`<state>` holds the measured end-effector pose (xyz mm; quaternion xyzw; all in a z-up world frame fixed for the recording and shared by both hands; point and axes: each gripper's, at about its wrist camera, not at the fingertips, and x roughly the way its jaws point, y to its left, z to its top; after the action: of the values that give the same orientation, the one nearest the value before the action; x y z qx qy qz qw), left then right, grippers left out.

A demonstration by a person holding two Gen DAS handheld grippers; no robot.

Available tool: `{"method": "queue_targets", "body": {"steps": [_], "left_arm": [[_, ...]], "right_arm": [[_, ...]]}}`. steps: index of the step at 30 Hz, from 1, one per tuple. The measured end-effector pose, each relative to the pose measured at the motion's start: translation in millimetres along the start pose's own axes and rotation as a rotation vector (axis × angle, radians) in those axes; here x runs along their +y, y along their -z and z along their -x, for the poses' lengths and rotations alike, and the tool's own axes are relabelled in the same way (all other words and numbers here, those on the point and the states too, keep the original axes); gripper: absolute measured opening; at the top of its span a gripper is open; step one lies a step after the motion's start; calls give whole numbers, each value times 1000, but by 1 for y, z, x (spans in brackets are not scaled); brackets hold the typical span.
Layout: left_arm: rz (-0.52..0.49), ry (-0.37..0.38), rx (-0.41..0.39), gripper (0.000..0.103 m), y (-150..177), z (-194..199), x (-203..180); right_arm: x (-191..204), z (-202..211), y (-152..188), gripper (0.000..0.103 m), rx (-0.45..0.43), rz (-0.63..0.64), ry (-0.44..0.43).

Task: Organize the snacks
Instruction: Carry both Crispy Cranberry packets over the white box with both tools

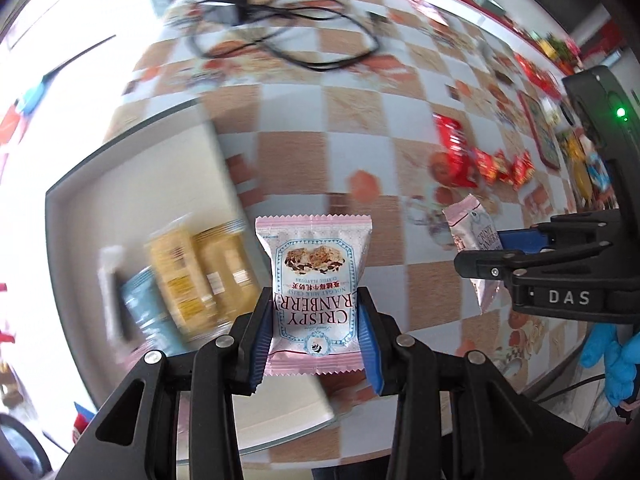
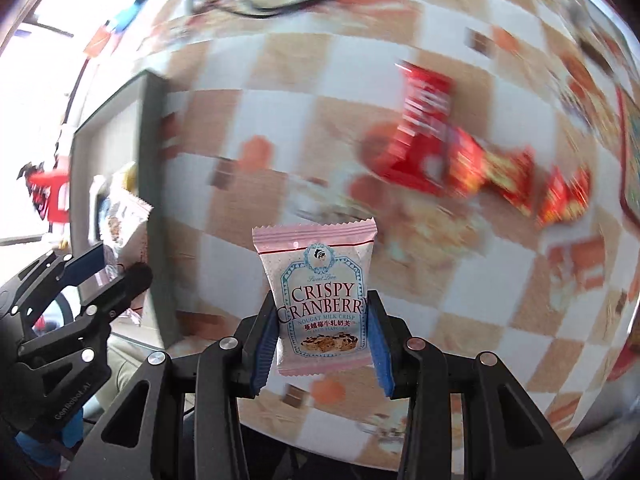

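Between the blue pads of the left gripper (image 1: pixel 316 332) sits a pink packet of crispy cranberry nougat (image 1: pixel 314 292), pinched at both side edges with its print upside down to the camera and its upper half sticking out past the fingers. Just beyond it, to the left, lies a dark-rimmed tray (image 1: pixel 132 168) with a pale floor, where yellow packets (image 1: pixel 200 276) and a bluish one (image 1: pixel 144 308) lie side by side, all blurred. Further out, the checkered table (image 1: pixel 320 128) carries a cluster of red wrappers (image 1: pixel 480 160) to the right and a tangle of black cable (image 1: pixel 280 32) at the far end.

On the other side, the right gripper (image 2: pixel 322 344) clamps a second cranberry packet (image 2: pixel 320 296) the same way, its print upright in that view, held above the table. Red wrappers (image 2: pixel 460 152) smear across the cloth beyond it, and the tray's edge (image 2: pixel 152 152) shows at the left. Each gripper appears at the margin of the other's view, packet in its fingers. A blue-gloved hand (image 1: pixel 612 360) is partly visible behind the right gripper.
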<state>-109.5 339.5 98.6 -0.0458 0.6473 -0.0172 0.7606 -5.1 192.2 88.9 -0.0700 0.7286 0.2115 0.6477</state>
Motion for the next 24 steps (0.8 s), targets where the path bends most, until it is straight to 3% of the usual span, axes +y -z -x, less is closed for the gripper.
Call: {"method": "queue_targets", "body": {"steps": [12, 24], "left_arm": [[206, -71, 5, 42, 36, 5, 94], [261, -67, 40, 43, 53, -6, 119]], "right_arm": [[120, -20, -53, 43, 10, 208, -44], [184, -48, -63, 43, 66, 284, -65]]}}
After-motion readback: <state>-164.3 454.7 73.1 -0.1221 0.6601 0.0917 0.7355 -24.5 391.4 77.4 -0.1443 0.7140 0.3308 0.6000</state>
